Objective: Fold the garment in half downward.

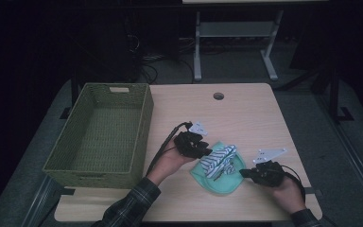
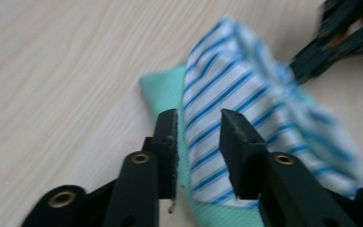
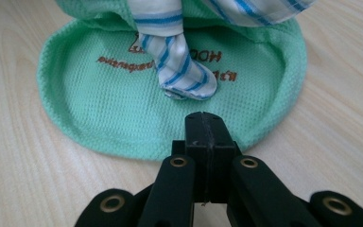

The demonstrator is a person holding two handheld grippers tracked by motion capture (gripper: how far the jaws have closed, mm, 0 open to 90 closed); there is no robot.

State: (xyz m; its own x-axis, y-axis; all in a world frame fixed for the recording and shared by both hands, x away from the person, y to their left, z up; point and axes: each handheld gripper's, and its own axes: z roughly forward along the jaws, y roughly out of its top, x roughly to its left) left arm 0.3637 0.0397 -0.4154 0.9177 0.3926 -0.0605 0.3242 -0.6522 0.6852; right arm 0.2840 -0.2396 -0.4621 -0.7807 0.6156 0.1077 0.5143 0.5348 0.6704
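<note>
The room is dark; a white-framed stand [image 1: 236,33] occupies the floor at 12 o'clock beyond the table. The light wood table [image 1: 246,113] carries a cable hole [image 1: 218,96] near its far edge. A green woven basket [image 1: 104,132] sits at 9 o'clock on the table's left side. A mint-green cloth [image 1: 217,177] lies at 5 o'clock from the table centre, with a blue-striped white cloth [image 1: 221,158] on top. The left gripper [image 2: 197,124], at the cloths' 9 o'clock, has jaws narrowly parted around the striped cloth's edge. The right gripper [image 3: 207,125], at their 3 o'clock, has jaws pressed together, empty, at the green cloth's rim.
</note>
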